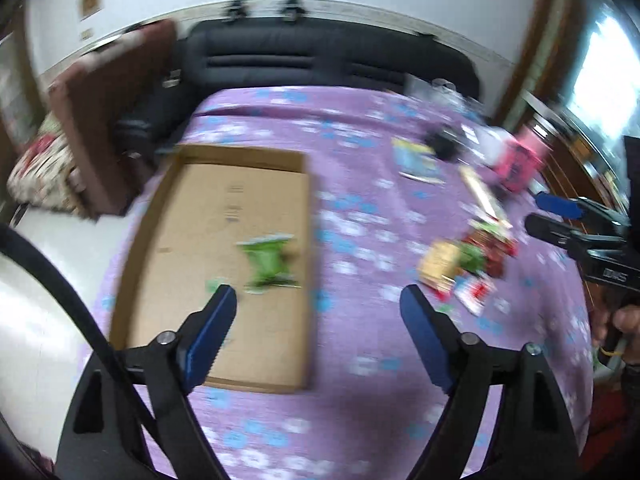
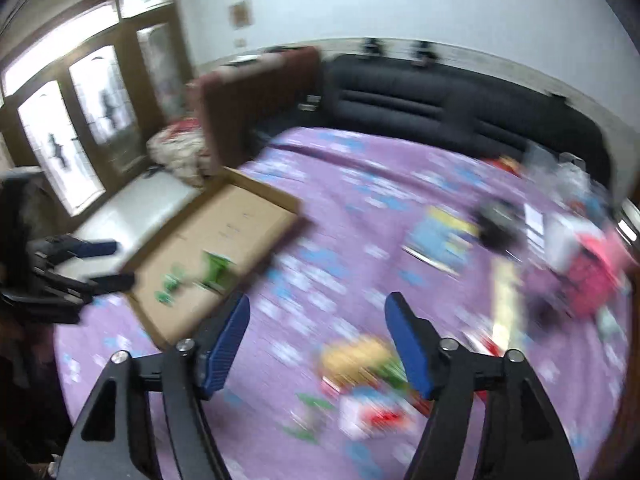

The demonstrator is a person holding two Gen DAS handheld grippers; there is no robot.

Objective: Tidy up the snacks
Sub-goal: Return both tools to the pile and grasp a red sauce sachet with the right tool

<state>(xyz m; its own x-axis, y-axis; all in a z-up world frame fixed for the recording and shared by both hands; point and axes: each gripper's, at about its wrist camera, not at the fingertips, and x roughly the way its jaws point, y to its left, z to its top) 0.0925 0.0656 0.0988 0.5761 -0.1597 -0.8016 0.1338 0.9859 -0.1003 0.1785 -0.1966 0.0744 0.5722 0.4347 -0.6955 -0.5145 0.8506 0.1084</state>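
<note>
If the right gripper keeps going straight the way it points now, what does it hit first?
Probably the purple tablecloth: the open right gripper aims at bare cloth between the cardboard tray and the snack pile. Blur leaves depth uncertain.

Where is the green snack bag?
The green bag lies inside the cardboard tray on the purple cloth, near the tray's right wall in the left wrist view. The snack pile sits apart, further right.

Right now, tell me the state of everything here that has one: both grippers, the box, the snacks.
left gripper: open, nothing between its fingers
right gripper: open, nothing held
cardboard box: open-topped, flat on the purple cloth
green snack packet: lying inside the box
snack pile: loose on the cloth, outside the box
</note>
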